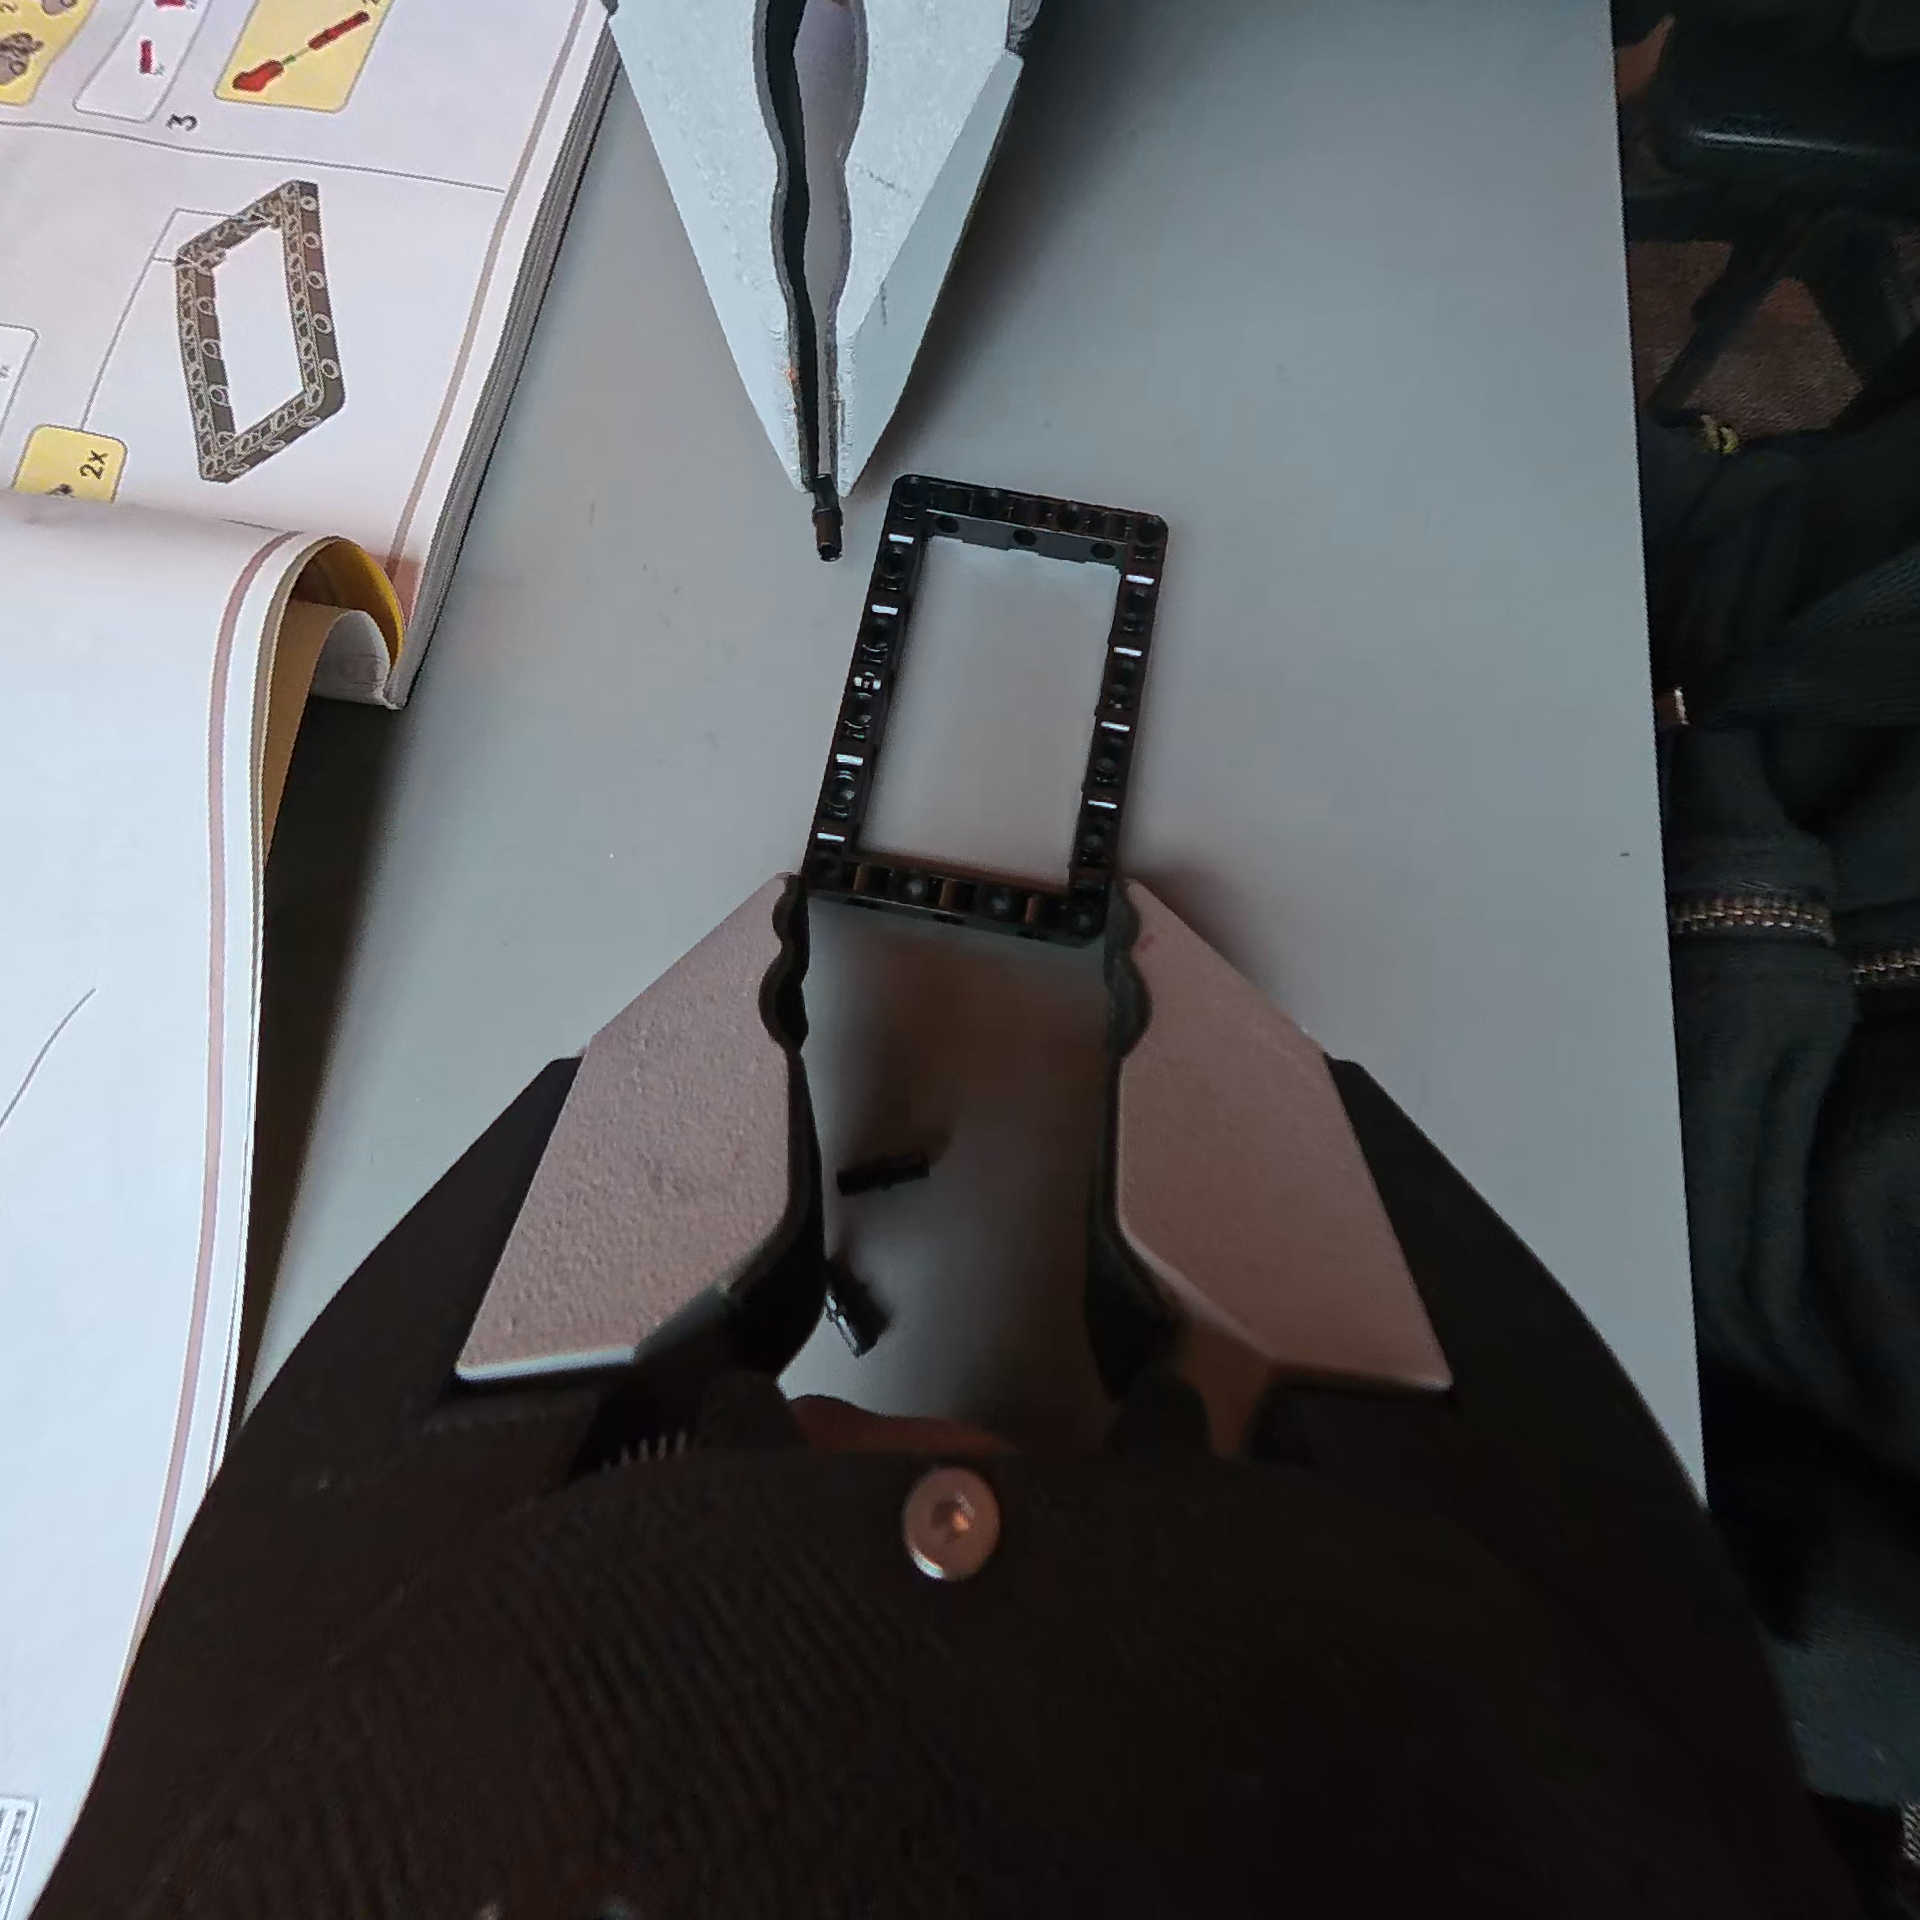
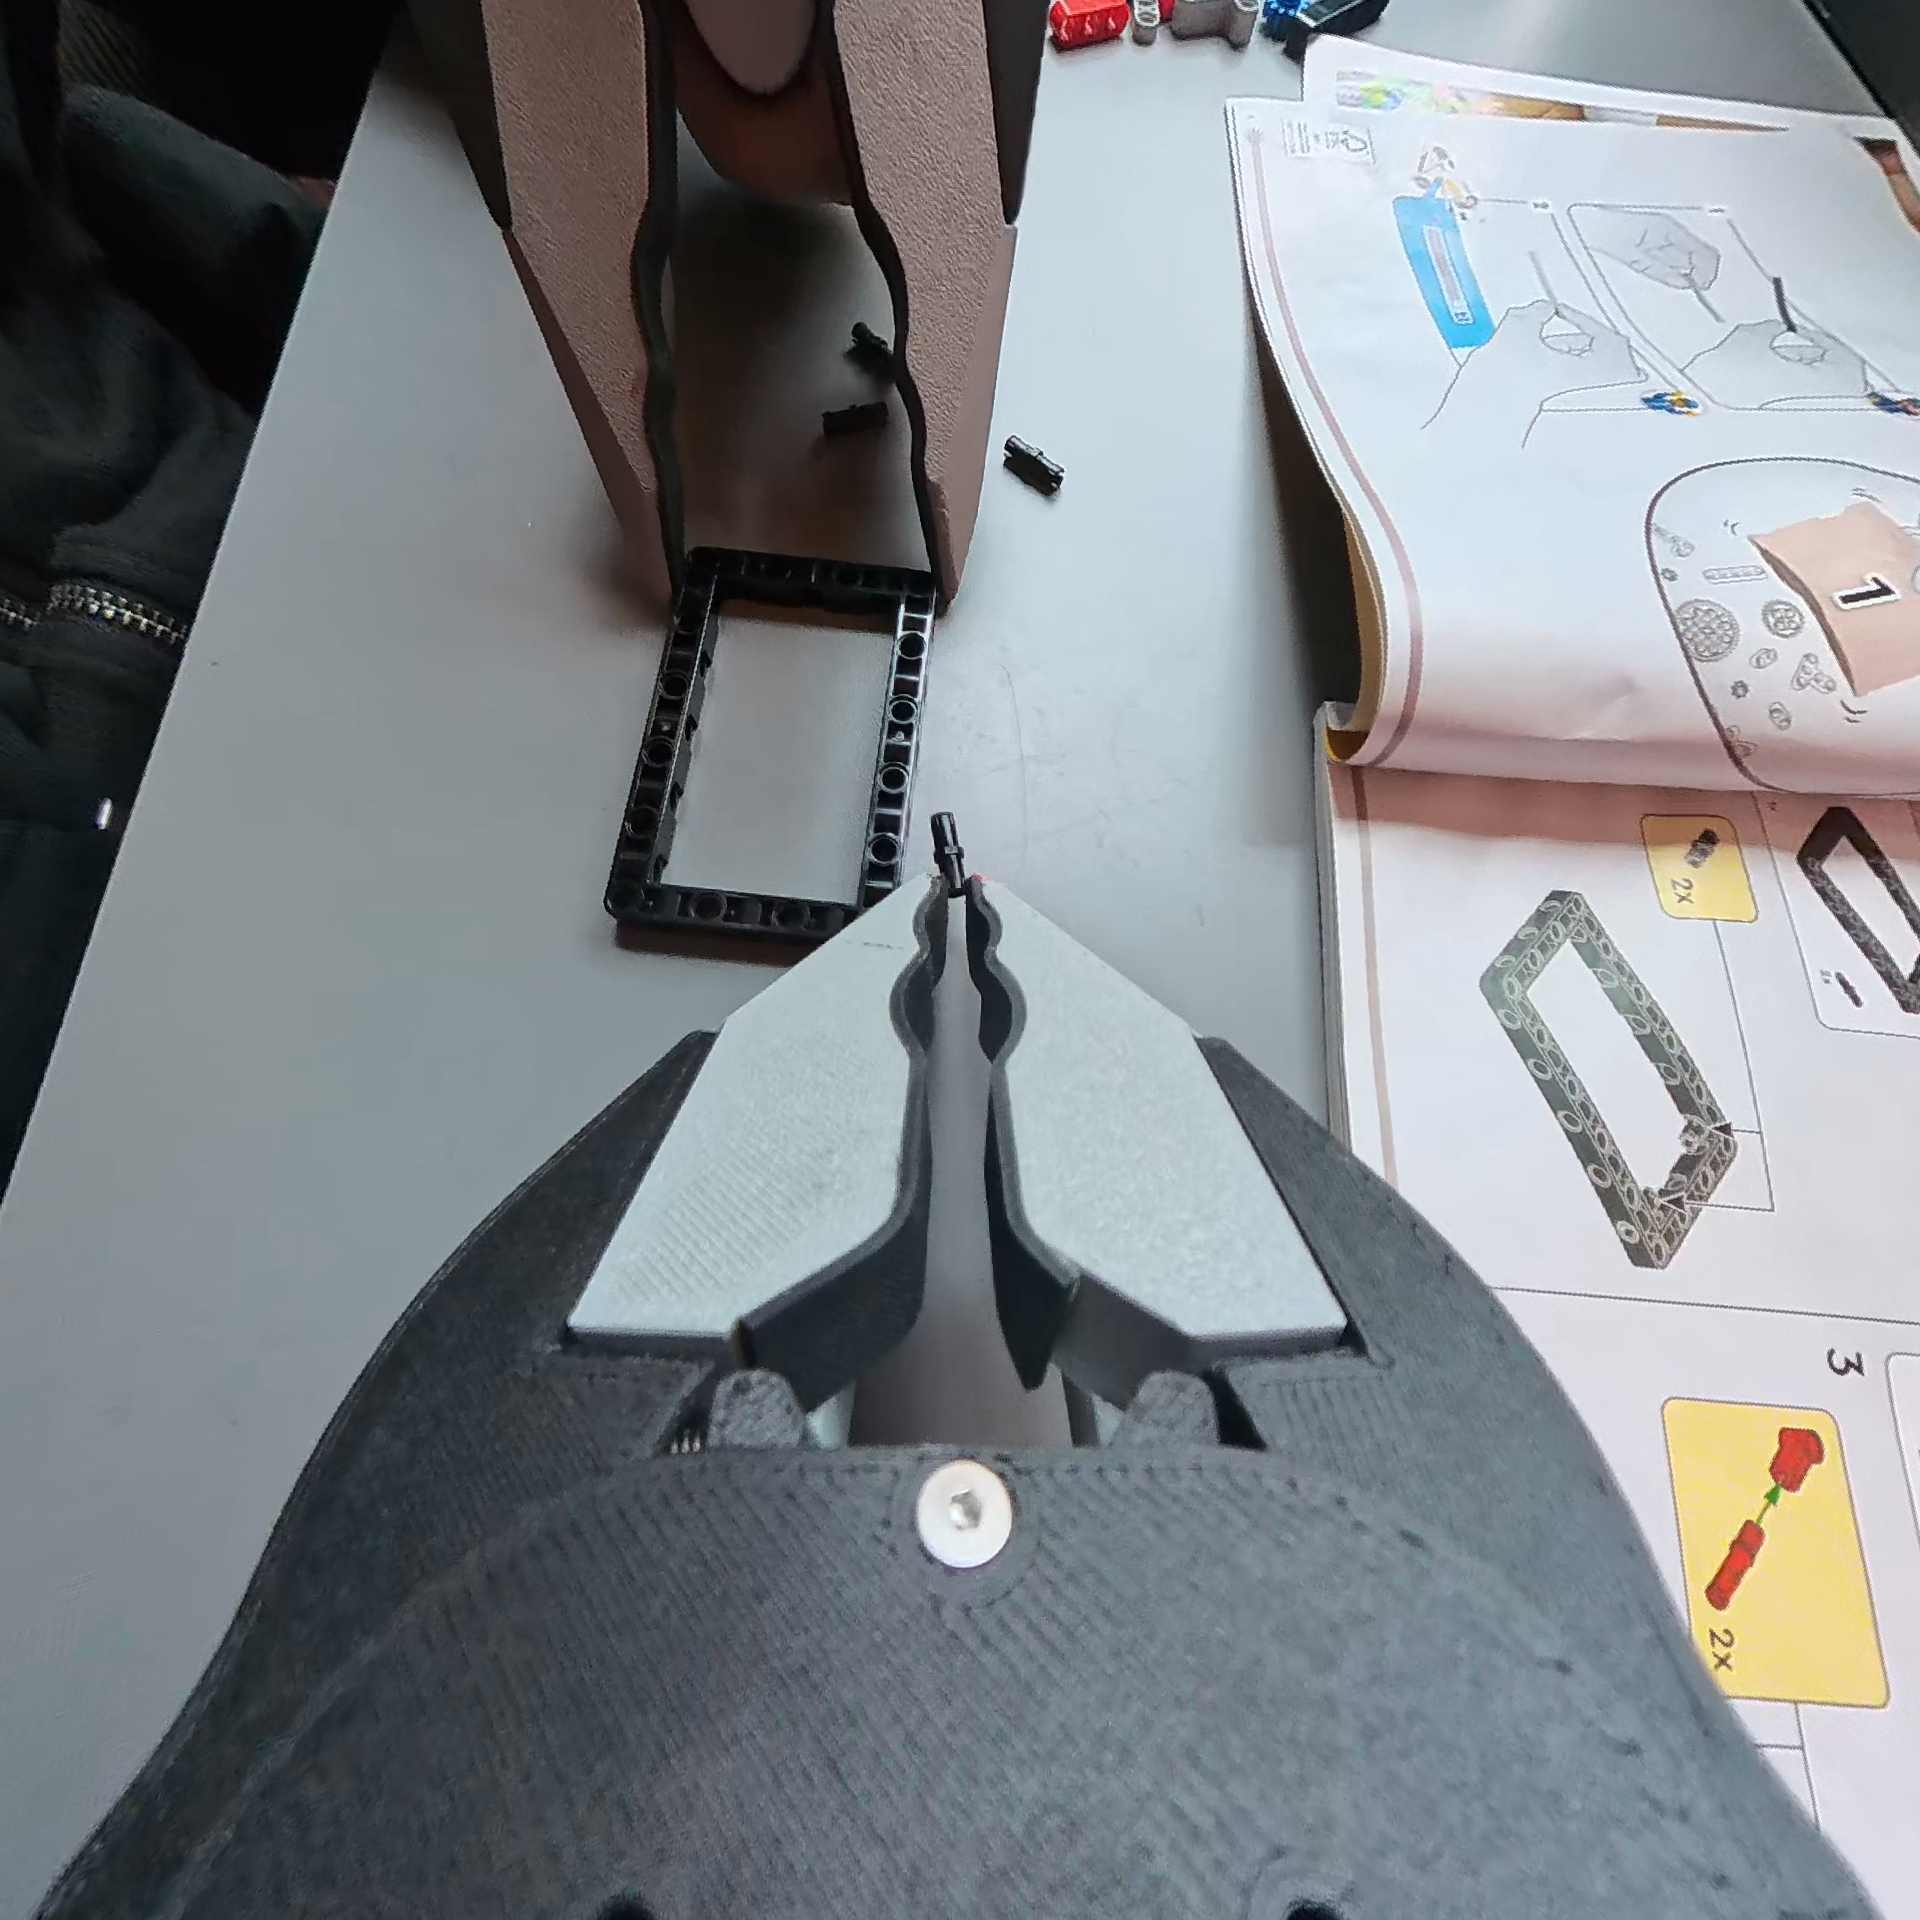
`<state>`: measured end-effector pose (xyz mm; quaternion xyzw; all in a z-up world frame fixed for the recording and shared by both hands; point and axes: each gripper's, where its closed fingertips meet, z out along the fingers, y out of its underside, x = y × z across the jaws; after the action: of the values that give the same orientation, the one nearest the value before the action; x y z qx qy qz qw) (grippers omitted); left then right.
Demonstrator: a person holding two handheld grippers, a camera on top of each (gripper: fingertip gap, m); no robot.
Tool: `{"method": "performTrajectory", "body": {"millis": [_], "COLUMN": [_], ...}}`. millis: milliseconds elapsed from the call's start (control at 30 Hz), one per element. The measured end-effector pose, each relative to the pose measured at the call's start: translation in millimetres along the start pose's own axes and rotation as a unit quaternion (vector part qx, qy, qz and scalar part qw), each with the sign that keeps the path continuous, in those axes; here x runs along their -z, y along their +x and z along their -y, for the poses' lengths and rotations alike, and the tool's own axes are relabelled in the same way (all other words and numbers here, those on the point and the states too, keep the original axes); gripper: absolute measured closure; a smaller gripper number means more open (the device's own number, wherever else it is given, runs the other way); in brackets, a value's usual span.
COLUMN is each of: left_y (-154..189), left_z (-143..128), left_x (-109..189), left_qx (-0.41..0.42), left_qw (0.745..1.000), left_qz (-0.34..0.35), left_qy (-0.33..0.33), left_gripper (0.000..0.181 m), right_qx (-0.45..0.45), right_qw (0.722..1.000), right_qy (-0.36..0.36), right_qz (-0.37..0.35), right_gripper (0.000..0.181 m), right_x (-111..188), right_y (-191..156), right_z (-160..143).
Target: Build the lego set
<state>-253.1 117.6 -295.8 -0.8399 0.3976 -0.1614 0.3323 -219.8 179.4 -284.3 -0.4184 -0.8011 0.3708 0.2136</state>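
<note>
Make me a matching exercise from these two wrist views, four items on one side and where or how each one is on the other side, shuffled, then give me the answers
Column one:
1. Left claw
2. Right claw
3. Black frame
4. Instruction booklet

Column two:
A. Lies open on the grey table
B. Shut on a small black pin
C. Spread wide, fingertips at the two corners of one short end of the frame
D. Flat on the table between the two claws

Pairs: 1-C, 2-B, 3-D, 4-A
</note>
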Motion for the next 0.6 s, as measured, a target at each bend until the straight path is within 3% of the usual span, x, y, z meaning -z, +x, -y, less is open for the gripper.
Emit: {"method": "performTrajectory", "body": {"millis": [600], "left_y": [-0.1], "left_z": [-0.3], "left_x": [0.0], "left_qx": [0.001], "left_qw": [1.000], "left_qz": [0.001], "left_qy": [0.000], "left_gripper": [0.126], "right_qx": [-0.001], "right_qw": [1.000], "right_qy": [-0.005], "right_qz": [-0.010], "right_gripper": [0.181], "right_x": [-3.6], "right_y": [2.4], "right_z": [-0.6]}}
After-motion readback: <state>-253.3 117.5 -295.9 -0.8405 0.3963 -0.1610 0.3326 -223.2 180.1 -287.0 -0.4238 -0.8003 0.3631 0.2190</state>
